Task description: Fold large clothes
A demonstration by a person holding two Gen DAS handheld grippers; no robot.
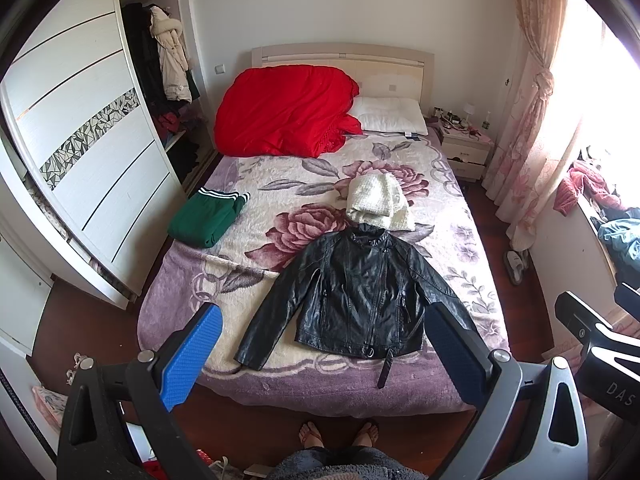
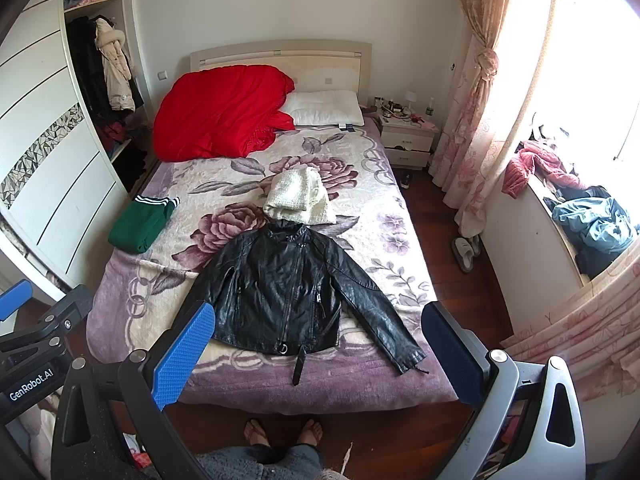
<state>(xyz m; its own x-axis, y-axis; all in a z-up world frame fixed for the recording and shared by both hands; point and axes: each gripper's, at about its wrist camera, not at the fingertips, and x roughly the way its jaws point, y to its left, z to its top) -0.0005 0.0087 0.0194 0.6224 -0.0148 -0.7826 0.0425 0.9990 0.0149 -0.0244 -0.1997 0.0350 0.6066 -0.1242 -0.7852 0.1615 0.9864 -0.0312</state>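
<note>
While both the left gripper (image 1: pixel 324 354) and right gripper (image 2: pixel 320 354) hang open and empty, fold the black leather jacket's (image 2: pixel 288 292) sleeves across its zipper first.

My fingers (image 1: pixel 208 328) on both sides are spread wide and hang clear above the foot of the bed (image 1: pixel 176 320), touching nothing. The jacket (image 1: pixel 356 296) lies flat near that edge with bare blanket left and right of its sleeves, so I can come in from either side. Just past its collar the white bundle (image 1: pixel 378 200) touches it and blocks a reach forward. The green pile (image 1: pixel 204 220) sits well apart at the left edge. The red quilt (image 1: pixel 284 112) fills the far end.
</note>
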